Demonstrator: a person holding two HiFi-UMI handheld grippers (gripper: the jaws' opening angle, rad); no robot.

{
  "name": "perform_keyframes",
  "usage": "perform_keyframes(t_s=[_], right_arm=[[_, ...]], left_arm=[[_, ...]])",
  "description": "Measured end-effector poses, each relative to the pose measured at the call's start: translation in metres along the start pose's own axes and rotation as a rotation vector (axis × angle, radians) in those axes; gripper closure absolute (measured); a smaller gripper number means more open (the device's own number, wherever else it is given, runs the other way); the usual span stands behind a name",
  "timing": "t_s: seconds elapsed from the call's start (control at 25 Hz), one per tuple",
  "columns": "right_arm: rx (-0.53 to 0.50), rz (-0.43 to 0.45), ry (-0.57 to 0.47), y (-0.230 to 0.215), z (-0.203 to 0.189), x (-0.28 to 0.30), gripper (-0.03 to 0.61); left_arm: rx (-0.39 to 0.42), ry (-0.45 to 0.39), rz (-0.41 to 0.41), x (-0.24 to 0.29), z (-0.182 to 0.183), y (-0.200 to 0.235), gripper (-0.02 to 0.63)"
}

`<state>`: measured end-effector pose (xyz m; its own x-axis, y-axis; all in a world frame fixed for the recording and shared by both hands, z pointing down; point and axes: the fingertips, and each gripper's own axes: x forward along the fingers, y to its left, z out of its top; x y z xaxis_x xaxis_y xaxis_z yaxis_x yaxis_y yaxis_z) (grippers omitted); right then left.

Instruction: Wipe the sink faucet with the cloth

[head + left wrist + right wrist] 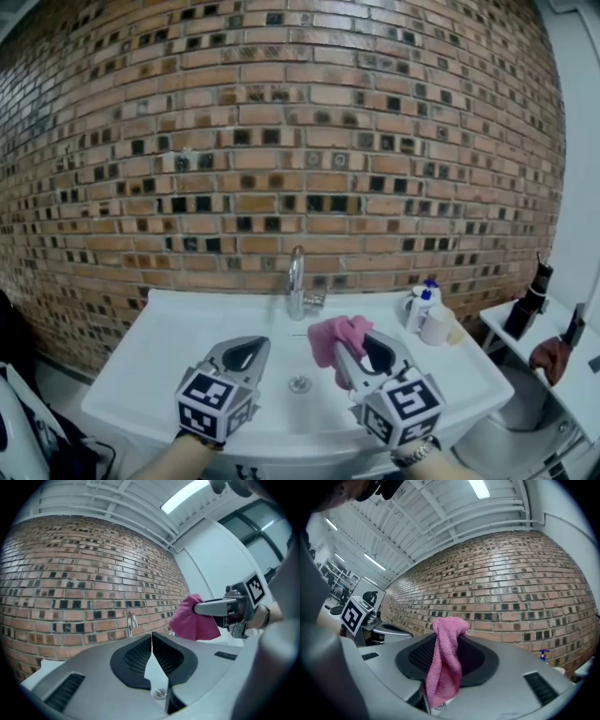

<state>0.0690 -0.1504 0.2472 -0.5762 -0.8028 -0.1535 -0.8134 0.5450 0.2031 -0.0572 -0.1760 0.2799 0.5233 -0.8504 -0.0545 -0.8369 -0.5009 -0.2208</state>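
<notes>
The right gripper [343,352] grips the pink cloth [330,333] over the white sink's [187,328] middle, near the faucet [296,281]. The left gripper [262,343] is clenched and empty.

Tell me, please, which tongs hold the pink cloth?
The right tongs, shut on the pink cloth; the left tongs are shut on nothing.

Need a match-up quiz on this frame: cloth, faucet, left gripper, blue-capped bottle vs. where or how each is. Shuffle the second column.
1. cloth
2. faucet
3. left gripper
4. blue-capped bottle

A. shut, nothing between its jaws
B. right rear corner of the sink
C. pinched in the right gripper
D. back middle of the sink, in front of the brick wall

Pairs: 1-C; 2-D; 3-A; 4-B
</notes>
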Motion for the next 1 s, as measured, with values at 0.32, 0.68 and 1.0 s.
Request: perform_keyframes(t_s=[0.32,0.68,1.0], right_arm=[[-0.012,-0.014,0.057,-0.018,-0.022,0.049,0.439],[-0.044,-0.063,0.125,-0.038,-0.042,0.096,0.439],[-0.1,-0.085,0.193,-0.053,-0.065,0.141,0.439]], left_arm=[[-0.022,0.019,-0.005,0.038,-0.004,0.024,0.603],[-0.014,0.036,-0.006,0.074,-0.011,0.042,0.603],[-0.048,0.052,-0.003,0.098,-0.035,0.055,0.603]])
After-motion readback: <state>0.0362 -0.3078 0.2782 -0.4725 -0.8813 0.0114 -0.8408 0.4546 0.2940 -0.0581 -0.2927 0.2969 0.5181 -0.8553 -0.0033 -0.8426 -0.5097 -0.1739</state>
